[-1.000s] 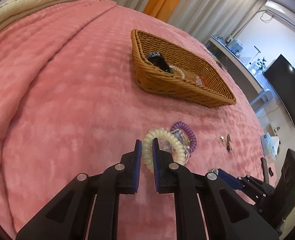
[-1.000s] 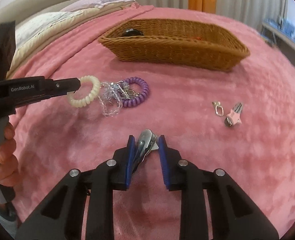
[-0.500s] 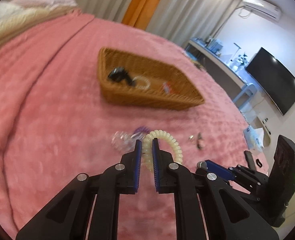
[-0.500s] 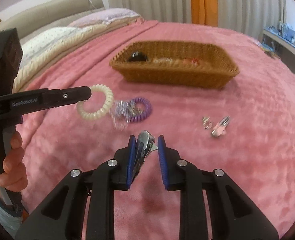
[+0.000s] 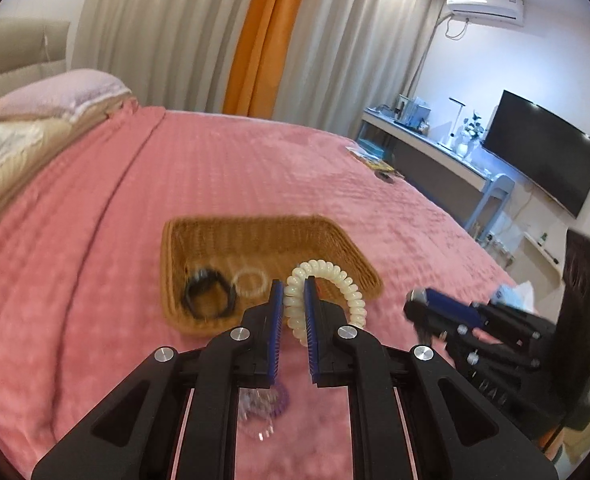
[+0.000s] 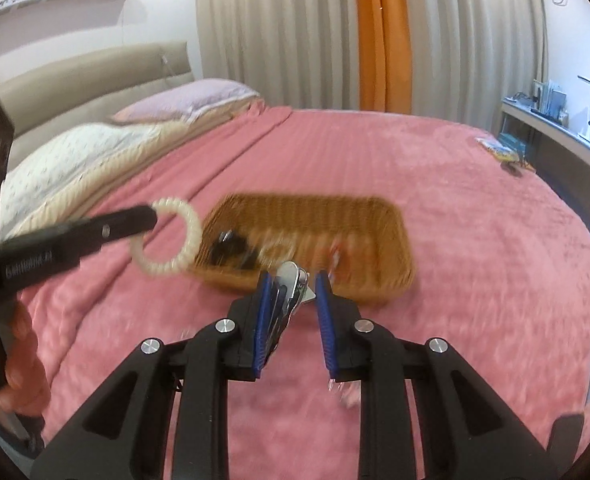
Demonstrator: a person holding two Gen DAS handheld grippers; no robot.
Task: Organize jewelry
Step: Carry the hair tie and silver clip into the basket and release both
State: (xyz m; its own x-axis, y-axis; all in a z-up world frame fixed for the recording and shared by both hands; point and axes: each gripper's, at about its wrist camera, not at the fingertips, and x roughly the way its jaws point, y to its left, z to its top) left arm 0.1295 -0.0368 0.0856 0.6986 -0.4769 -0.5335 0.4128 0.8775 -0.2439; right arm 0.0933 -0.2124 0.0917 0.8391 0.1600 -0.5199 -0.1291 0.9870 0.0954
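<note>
Now both grippers ride higher above the basket [image 5: 335, 236], fingers clamping coil bracelet [image 5: 337, 280] and hair clip [image 6: 295, 284].

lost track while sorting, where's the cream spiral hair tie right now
The cream spiral hair tie is pinched in the left gripper, held in the air just in front of the wicker basket on the pink bed.

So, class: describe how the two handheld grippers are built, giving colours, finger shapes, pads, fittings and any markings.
Both grippers, left and right, are matte black with angular two-finger frames, triangular cut-outs and silver round screw heads. The fingers carry ridged blue pads. White lettering runs along the left gripper's side, too blurred to read.
</note>
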